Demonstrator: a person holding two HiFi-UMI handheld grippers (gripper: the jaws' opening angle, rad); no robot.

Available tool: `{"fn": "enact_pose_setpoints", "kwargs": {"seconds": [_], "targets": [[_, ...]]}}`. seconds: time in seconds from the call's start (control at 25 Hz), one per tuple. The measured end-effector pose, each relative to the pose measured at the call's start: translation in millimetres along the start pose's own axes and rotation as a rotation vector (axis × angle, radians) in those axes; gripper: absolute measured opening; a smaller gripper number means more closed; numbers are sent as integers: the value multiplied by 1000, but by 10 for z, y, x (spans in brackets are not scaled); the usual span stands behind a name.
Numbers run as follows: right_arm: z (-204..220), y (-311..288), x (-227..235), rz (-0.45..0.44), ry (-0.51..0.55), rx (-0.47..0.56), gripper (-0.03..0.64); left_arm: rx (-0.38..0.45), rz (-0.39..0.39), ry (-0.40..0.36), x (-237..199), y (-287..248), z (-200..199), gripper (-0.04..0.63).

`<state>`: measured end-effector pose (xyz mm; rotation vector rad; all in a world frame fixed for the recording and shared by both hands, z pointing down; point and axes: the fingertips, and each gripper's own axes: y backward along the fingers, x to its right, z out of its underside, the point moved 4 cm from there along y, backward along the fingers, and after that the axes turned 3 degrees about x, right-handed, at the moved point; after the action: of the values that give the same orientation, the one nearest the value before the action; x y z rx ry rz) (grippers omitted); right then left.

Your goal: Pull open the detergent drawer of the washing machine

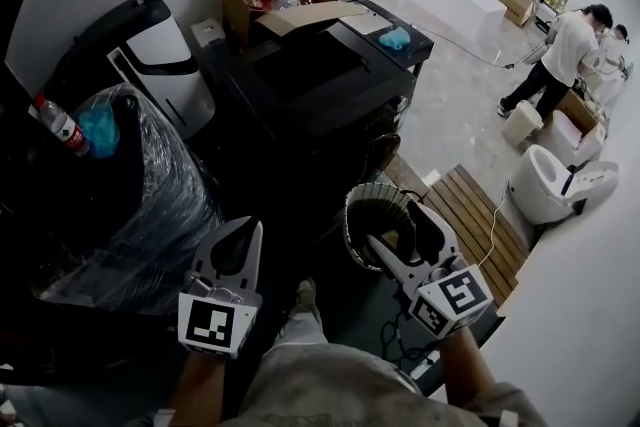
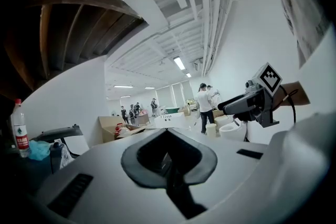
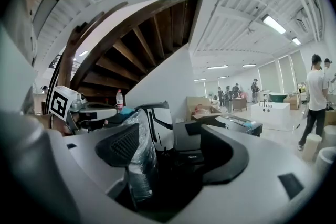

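**A:** Head view: where are we?

**B:** Our left gripper (image 1: 244, 228) and right gripper (image 1: 395, 227) hang short of the black washing machine (image 1: 320, 95), touching nothing. We cannot pick out its detergent drawer.

**A:** Left gripper view?

**B:** We see the left gripper (image 2: 167, 134) with its jaws met tip to tip and empty.

**A:** Right gripper view?

**B:** Our right gripper (image 3: 173, 150) gapes wide and empty, with the washing machine (image 3: 194, 153) ahead. A plastic-wrapped bundle (image 3: 137, 157) crowds the machine's left side, and bare floor (image 3: 281, 135) opens to its right.

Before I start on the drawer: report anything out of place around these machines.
Loose items on the appliances: a bottle and crumpled blue cloth atop the plastic-wrapped one, another blue cloth on the black machine.
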<state>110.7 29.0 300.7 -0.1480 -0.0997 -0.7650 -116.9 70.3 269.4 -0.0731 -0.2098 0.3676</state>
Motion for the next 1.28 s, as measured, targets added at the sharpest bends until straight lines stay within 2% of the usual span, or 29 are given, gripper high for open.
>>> {"fn": "enact_pose_setpoints", "kwargs": {"seconds": [0.32,0.8,0.92,1.04,1.28], "targets": [[410,-897,330,74,-51,-152,354,-76,86,4,-488,-616,314,15],[1049,-1909,626,67,-495,-169,370,-151,165,24,-1030,-1376,805,15],[1178,-2093,689,85,-623,-139,371,-147,162,67,-1122,-1489,928,15],[1310,-2233,766,108,-731,-100,376,-177,171,47,-1216,-1588,1017,15],[1557,-2467,906,128,-884,-60,380,-194,159,98,-1312,-1745,1180,15]]}}
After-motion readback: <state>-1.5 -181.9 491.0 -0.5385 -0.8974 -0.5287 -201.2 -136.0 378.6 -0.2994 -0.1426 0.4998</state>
